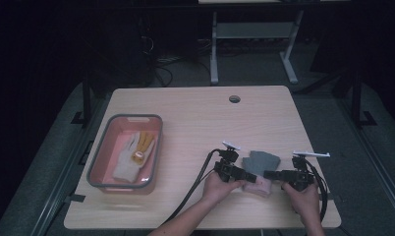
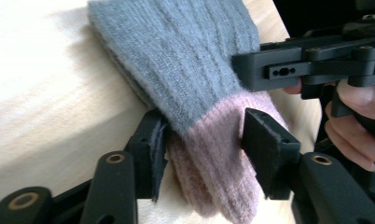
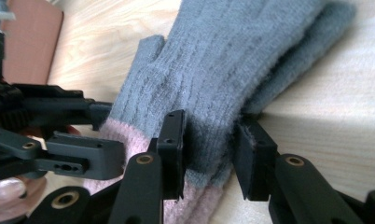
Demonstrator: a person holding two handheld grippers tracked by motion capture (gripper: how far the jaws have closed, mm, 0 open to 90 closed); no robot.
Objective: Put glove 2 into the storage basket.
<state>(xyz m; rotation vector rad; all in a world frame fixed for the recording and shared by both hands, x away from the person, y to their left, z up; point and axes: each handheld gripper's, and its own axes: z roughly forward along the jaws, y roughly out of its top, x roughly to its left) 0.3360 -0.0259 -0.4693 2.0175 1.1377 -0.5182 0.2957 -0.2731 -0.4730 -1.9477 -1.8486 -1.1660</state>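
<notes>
Lying near the table's front edge, well to the right of the pink bin, the grey-and-pink knit gloves sit stacked between both tools. The left gripper straddles the pink cuff, jaws parted, one pad touching the knit and the other just off it. The right gripper brackets the grey part just above the cuff, its jaws loosened, not clamped. Inside the bin rests a white-and-yellow glove.
</notes>
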